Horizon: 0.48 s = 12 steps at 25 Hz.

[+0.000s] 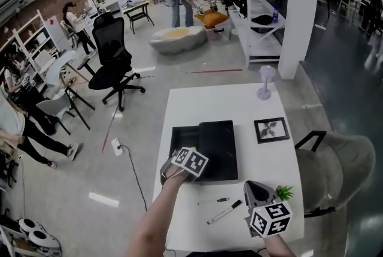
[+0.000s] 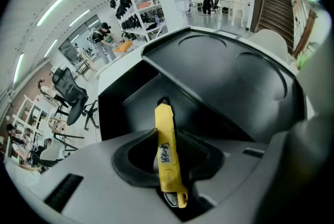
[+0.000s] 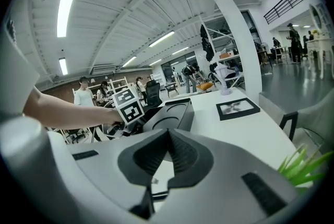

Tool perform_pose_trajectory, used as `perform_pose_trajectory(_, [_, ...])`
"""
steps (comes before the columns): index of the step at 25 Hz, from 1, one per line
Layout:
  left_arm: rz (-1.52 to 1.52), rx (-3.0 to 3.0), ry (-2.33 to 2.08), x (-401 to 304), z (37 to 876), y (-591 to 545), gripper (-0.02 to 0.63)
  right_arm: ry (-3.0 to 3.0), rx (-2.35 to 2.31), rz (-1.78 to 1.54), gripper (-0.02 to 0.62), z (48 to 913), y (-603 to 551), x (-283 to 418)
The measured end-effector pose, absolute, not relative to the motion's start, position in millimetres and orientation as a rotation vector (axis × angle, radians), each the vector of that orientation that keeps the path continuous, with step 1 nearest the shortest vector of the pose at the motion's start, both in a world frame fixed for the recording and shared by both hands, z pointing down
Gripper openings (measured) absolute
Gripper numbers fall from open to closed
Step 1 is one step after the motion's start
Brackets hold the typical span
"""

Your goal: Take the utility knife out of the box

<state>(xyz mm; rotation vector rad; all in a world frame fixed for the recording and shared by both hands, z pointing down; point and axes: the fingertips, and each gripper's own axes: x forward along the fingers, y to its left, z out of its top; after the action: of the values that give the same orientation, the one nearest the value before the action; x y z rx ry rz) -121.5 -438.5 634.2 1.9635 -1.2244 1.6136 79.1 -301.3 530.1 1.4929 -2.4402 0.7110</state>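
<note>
A yellow utility knife (image 2: 167,150) stands between the jaws of my left gripper (image 2: 164,137), its tip pointing down into the black box (image 2: 130,97). The pads press on its sides. In the head view this left gripper (image 1: 173,173) hangs over the box's near left corner (image 1: 179,137). The box's lid (image 1: 218,151) lies across its right half. My right gripper (image 1: 258,190) rests near the table's front right, shut with nothing in it. From the right gripper view, the right gripper (image 3: 168,139) points level toward the box (image 3: 175,113).
A black marker (image 1: 224,212) and a thinner pen (image 1: 214,200) lie on the white table (image 1: 209,106) in front of the box. A framed picture (image 1: 271,129) and a small fan (image 1: 265,82) sit farther back right. A green sprig (image 1: 284,192) is by the right gripper; a grey chair (image 1: 335,172) is right.
</note>
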Motion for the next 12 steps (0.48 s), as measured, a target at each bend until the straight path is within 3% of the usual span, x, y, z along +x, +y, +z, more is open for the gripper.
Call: perform_pose_trajectory(12, [1.401,2.048,-1.303,-113.9,621.7,-428.9,0.104,-2.432,1.492,0.703,0.000,530.1,-296.5,83.3])
